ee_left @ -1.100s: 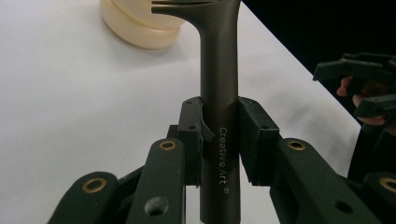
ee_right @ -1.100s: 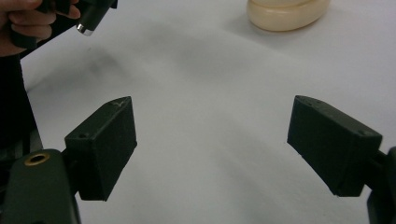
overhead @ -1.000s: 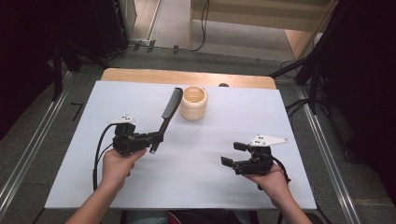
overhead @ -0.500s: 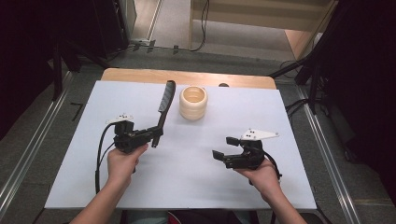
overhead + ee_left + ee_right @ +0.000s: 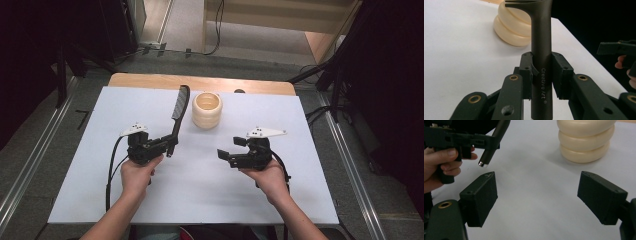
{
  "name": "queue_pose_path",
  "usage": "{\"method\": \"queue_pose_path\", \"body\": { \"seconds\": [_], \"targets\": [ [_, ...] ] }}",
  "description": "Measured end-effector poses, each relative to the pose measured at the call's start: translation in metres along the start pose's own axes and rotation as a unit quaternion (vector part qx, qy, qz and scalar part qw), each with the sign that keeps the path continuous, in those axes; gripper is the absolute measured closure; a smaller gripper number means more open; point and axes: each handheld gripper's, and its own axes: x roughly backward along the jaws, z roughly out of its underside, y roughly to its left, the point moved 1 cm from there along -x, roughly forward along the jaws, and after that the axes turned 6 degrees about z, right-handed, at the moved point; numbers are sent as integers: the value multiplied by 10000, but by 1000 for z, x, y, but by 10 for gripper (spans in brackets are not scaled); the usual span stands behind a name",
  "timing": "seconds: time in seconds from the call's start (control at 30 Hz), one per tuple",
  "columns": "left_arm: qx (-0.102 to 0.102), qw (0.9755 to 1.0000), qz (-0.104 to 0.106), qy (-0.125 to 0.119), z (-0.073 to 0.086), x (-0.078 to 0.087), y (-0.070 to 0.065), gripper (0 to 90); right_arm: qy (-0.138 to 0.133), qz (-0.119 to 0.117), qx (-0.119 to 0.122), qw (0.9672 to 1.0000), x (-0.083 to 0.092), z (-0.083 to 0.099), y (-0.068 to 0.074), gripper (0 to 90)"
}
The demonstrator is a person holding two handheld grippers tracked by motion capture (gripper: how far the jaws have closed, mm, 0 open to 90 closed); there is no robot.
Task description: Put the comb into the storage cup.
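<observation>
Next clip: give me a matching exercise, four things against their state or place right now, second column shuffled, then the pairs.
Things:
1. left gripper
2. right gripper
3. comb
4. ribbed cream cup

States:
A. stands on the white table, untouched
B. jaws open, nothing between them
C. clamped by its dark handle, teeth end pointing away from the person
D. jaws closed on a handle

Pairs: 1-D, 2-B, 3-C, 4-A

A white tabletop [image 5: 300, 165] on grey floor [image 5: 190, 30]; dark stands [image 5: 75, 55] flank it, wooden furniture [image 5: 280, 15] far behind.
</observation>
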Motion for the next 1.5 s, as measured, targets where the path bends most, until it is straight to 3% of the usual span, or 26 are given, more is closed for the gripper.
{"method": "queue_pose_path", "body": {
  "seconds": [0.3,0.53,0.83,1.07,1.5],
  "targets": [
    [74,10000,18,32,2,-2,1,734,-68,-8,-42,10000,-19,-23,7,146],
    [109,9999,11,42,2,-1,2,734,78,80,-219,9997,-36,-33,2,148],
    [121,9999,19,-20,4,-1,2,733,-9,126,-286,9995,-50,-43,1,148],
    [138,9999,-17,-97,5,-1,3,733,-91,141,-247,9996,-60,-51,8,148],
    [122,9998,12,-145,4,1,2,734,29,101,-191,9998,-82,-61,24,184]
  ]
}}
